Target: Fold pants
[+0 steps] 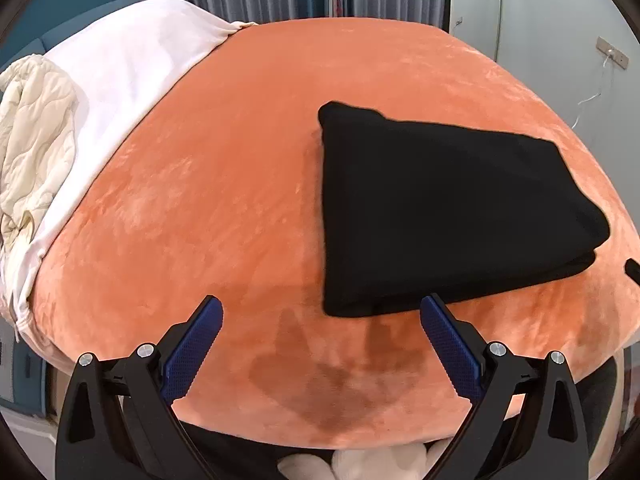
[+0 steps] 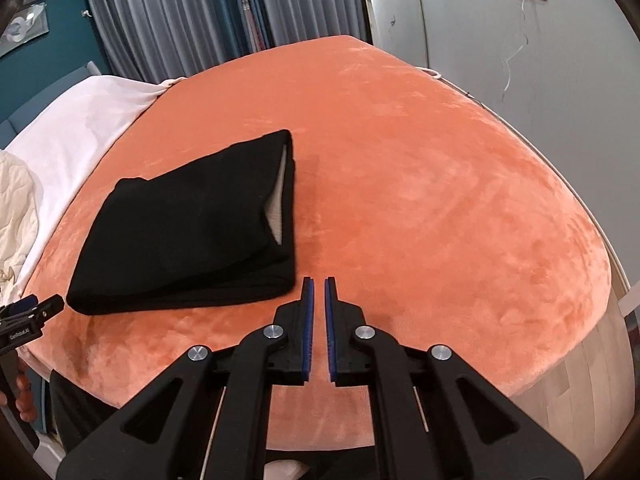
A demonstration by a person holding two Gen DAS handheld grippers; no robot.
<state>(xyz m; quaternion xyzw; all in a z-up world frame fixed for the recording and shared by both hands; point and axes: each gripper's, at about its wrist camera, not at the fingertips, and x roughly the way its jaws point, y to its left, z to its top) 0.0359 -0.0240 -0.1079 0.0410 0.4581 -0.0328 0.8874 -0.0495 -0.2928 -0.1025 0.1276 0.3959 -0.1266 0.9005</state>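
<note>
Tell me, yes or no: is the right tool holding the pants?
No; the right tool is shut on nothing, beside the folded pants.

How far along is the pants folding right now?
Done: the black pants lie folded in a compact stack on the orange bed cover. In hand: nothing; the left tool is open and empty, the right tool shut on nothing beside the stack. Left: at most a tidy-up.
</note>
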